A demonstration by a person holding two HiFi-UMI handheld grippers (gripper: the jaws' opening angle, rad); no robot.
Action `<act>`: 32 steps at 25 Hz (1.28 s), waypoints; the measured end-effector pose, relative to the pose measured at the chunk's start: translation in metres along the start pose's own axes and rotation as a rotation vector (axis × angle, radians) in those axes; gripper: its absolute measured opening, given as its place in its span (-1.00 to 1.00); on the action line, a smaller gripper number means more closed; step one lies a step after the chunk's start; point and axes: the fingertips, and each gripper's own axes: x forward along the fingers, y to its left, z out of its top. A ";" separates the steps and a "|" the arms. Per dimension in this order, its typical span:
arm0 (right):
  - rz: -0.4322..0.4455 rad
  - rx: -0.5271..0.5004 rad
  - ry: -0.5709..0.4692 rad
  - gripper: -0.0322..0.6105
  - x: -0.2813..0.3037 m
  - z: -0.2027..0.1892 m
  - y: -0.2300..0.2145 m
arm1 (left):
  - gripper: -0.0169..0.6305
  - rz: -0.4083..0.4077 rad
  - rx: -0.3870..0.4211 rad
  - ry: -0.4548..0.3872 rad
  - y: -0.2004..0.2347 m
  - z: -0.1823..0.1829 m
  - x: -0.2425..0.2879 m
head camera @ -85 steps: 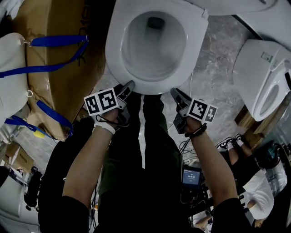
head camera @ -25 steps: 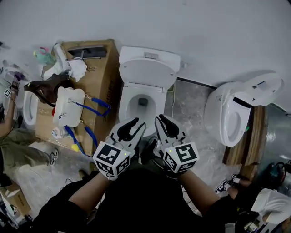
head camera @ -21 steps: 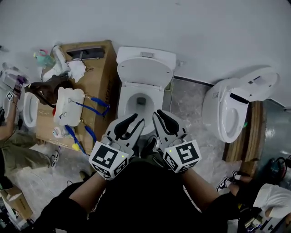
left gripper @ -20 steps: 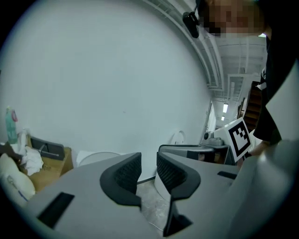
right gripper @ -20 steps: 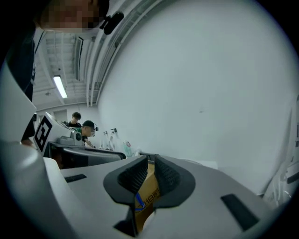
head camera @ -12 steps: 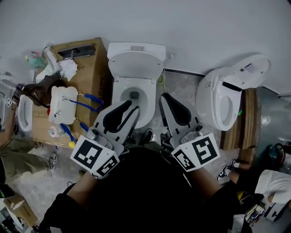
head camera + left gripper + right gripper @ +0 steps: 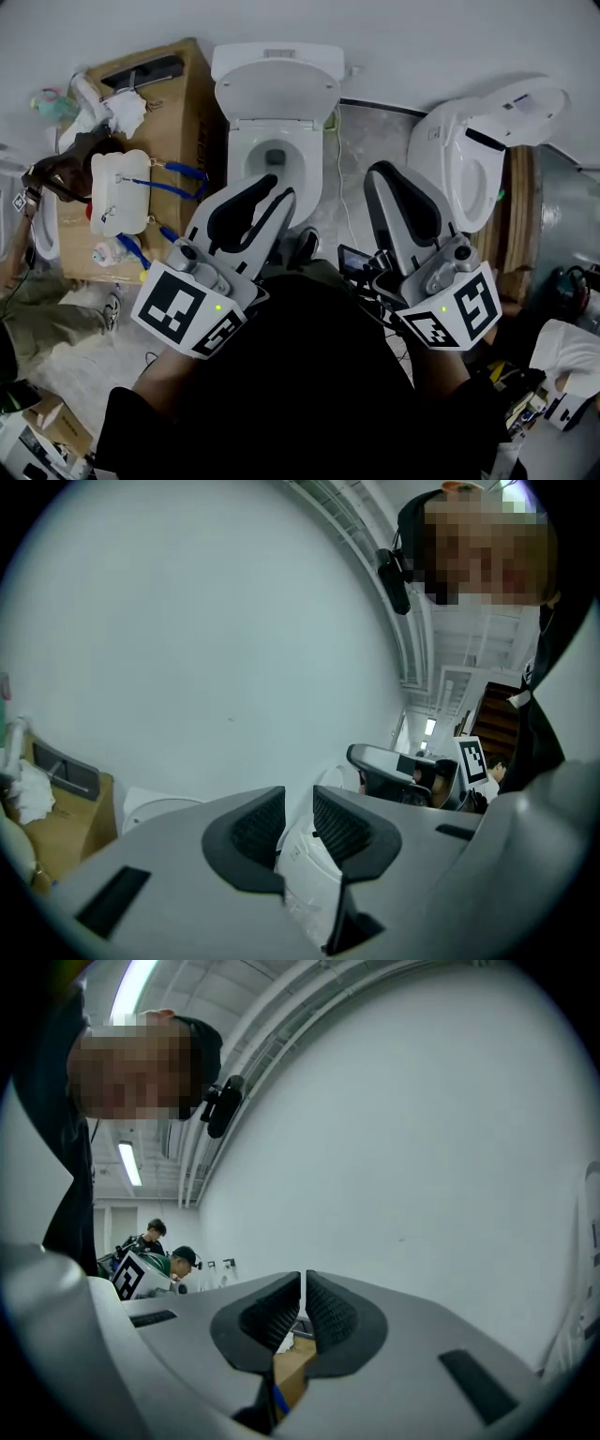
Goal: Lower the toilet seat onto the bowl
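The white toilet (image 7: 275, 155) stands against the wall at top centre of the head view. Its lid (image 7: 277, 91) is raised against the tank, and a white ring lies flat around the bowl opening. Both grippers hang high in front of me, well short of the toilet and touching nothing. My left gripper (image 7: 277, 193) has a narrow gap between its pads; its jaws have just been closing with nothing between them (image 7: 298, 803). My right gripper (image 7: 381, 174) is shut and empty, its pads almost meeting (image 7: 303, 1283).
A cardboard box (image 7: 192, 89) with white parts and blue straps stands left of the toilet. A second white toilet (image 7: 464, 155) sits on a wooden pallet at the right. A cable runs over the grey floor (image 7: 352, 141) between them. People crouch at the left and right edges.
Both grippers have risen toward my head, away from the bowl, and spread apart. The right jaws have gone shut and the left jaws have narrowed. The toilet looks the same.
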 end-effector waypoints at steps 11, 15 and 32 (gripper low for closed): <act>0.039 0.020 0.012 -0.77 0.009 0.000 0.017 | -0.65 -0.001 -0.010 -0.014 0.008 0.008 -0.003; 0.043 0.019 0.015 -0.77 0.008 -0.004 0.024 | -0.65 0.002 -0.012 -0.020 0.008 0.008 -0.009; 0.032 0.007 0.035 -0.77 0.015 -0.013 0.046 | -0.66 0.005 -0.003 -0.011 0.018 0.002 -0.030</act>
